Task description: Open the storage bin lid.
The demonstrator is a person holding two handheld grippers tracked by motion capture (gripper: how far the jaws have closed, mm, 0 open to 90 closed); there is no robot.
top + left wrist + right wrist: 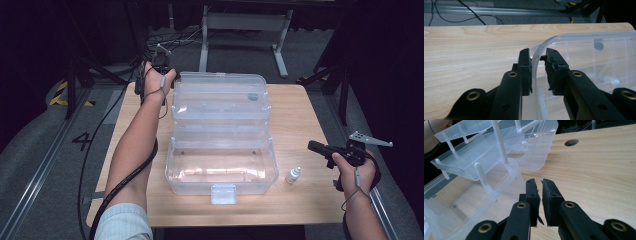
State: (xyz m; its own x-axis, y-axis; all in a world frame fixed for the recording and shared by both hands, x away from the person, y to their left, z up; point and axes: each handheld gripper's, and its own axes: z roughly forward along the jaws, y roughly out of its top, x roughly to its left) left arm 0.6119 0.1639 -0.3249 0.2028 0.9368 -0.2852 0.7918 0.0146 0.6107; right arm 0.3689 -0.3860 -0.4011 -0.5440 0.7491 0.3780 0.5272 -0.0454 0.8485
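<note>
A clear plastic tiered organiser box (222,172) stands open in the middle of the wooden table (300,110), with its lid (220,92) folded back to the far side. My left gripper (161,65) is at the lid's far left corner. In the left gripper view its jaws (537,53) straddle the lid's rim (550,39); the left pad lies near the rim and the right pad stands apart, so it is open. My right gripper (315,146) hovers to the right of the box, pointing at it. Its jaws (539,182) are nearly together with nothing between them, beside the raised trays (486,150).
A small white bottle (293,175) stands on the table just right of the box's front corner. A round cable hole (571,142) sits in the tabletop. Beyond the table are a desk frame (245,22) and floor cables (165,40); bare wood lies right of the box.
</note>
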